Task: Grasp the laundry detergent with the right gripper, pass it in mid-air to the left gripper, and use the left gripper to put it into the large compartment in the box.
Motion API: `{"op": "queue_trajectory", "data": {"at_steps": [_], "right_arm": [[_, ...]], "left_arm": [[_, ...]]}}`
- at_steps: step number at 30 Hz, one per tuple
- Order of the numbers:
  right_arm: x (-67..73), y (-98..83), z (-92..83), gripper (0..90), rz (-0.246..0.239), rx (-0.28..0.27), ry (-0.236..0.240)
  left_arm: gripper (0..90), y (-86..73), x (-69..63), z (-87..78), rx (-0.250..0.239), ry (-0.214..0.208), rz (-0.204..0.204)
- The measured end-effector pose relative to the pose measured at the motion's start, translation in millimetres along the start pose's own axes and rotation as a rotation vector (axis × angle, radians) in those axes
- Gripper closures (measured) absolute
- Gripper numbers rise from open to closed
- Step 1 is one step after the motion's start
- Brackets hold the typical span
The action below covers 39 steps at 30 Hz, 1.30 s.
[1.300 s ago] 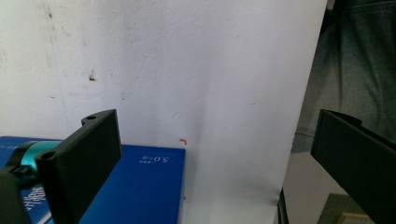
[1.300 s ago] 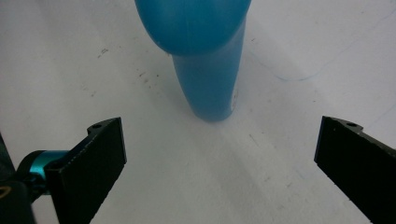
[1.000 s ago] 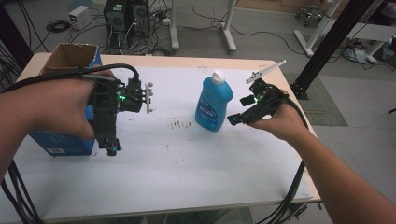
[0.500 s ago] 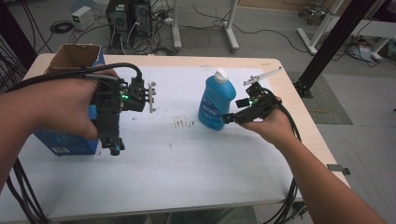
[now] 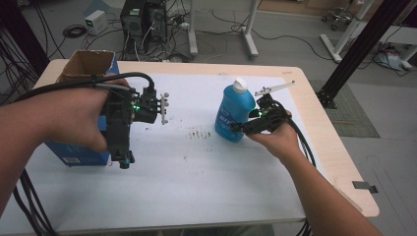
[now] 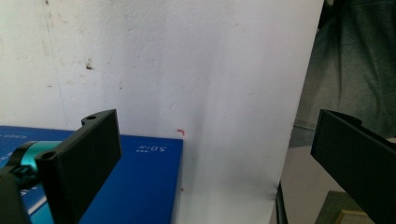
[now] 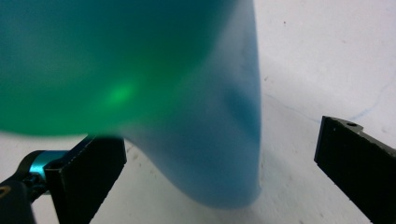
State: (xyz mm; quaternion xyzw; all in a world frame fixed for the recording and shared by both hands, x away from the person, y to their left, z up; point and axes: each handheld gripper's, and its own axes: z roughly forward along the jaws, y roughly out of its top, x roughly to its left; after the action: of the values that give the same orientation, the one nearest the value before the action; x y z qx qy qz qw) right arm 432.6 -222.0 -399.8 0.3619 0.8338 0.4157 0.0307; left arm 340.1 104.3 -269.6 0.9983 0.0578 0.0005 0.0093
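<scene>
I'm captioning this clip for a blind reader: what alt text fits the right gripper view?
A blue bottle, blurred and very near, stands between the right gripper's two open black jaws, which do not touch it. White table covering lies behind.

Blue box point(image 6: 140, 186) bears small print, "5.0" (seen upside down, rest unreadable).

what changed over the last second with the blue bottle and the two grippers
The right hand-held gripper moved in toward the blue bottle; its open jaws now flank the bottle's base without clamping it. The bottle seems to stand upright in much the same spot. The left hand-held gripper stayed open over the blue box, and the cardboard box did not move.
</scene>
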Motion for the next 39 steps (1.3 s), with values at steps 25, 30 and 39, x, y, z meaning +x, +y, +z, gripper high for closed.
{"op": "queue_trajectory", "data": {"at_steps": [25, 30, 39], "right_arm": [[4.9, -19.5, 18.5, 4.9, 0.023, -0.246, -0.028], [4.9, -23.6, 18.8, 14.7, 0.01, -0.275, -0.025], [7.7, -23.4, 19.7, 23.4, -0.019, -0.277, -0.042]], "left_arm": [[1.7, -3.3, -0.1, 3.6, 0.009, -0.002, -0.008], [1.7, -4.7, 0.0, 3.5, 0.011, -0.002, -0.012], [1.7, -3.9, 0.6, 4.9, 0.015, -0.004, -0.008]]}}
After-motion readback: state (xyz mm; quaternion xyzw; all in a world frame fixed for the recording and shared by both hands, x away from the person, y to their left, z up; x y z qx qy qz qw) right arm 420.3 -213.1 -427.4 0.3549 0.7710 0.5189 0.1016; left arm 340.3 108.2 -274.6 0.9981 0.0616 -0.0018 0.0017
